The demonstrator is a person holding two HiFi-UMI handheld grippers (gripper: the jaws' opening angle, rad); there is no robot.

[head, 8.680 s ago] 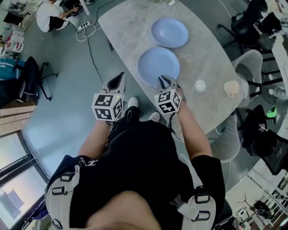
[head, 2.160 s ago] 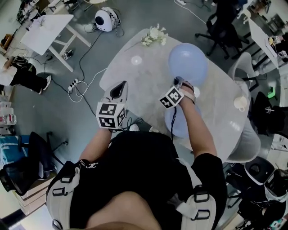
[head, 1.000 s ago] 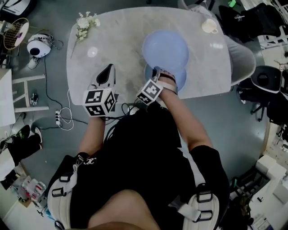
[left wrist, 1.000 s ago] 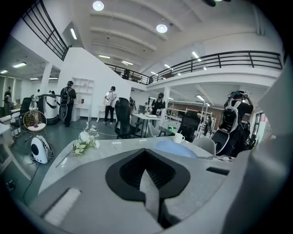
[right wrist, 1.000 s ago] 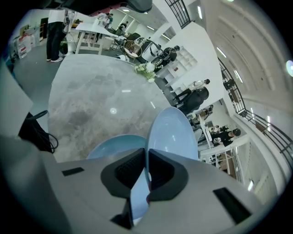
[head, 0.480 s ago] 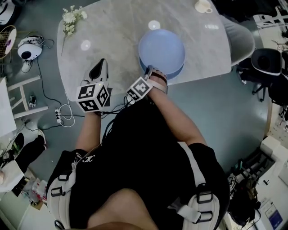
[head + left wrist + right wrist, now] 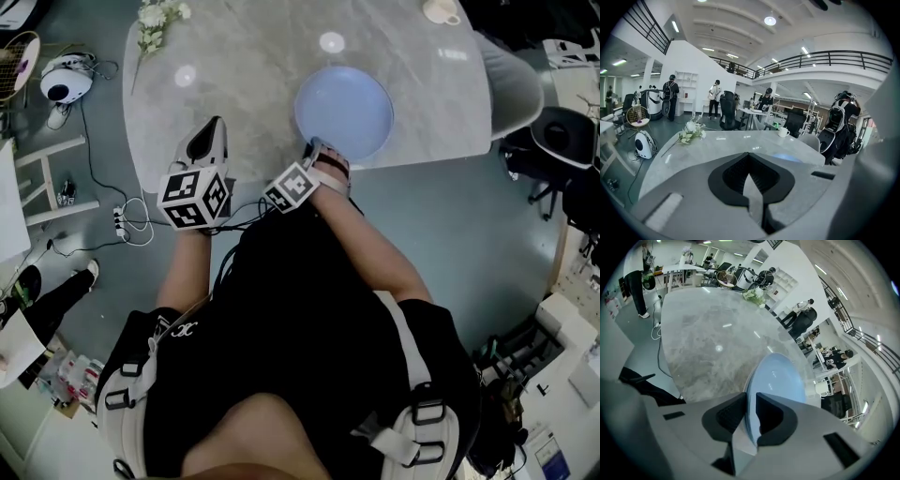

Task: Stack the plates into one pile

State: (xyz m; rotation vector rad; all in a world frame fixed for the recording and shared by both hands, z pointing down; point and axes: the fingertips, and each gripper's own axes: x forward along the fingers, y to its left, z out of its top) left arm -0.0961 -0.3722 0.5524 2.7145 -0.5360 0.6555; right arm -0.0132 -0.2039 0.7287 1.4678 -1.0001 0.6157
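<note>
A pale blue plate (image 7: 343,111) lies on the grey marble table (image 7: 244,66) near its front edge. It covers a second blue plate, of which only a thin rim shows at the near side. My right gripper (image 7: 314,150) is at the top plate's near rim. In the right gripper view the plate (image 7: 780,380) runs into the gap of the right gripper (image 7: 751,401); its jaws have just been opening, and the rim is still between them. My left gripper (image 7: 211,127) hovers over the table's front left edge, shut and empty, as the left gripper view (image 7: 750,157) also shows.
White flowers (image 7: 155,13) lie at the table's far left and a cream cup (image 7: 439,9) at the far right. A grey chair (image 7: 511,80) stands at the table's right end. Cables and a power strip (image 7: 122,234) lie on the floor at the left. People stand in the background (image 7: 670,96).
The top plate has come down over the lower one and now covers it almost fully. My right gripper sank with it. The left gripper dropped slightly.
</note>
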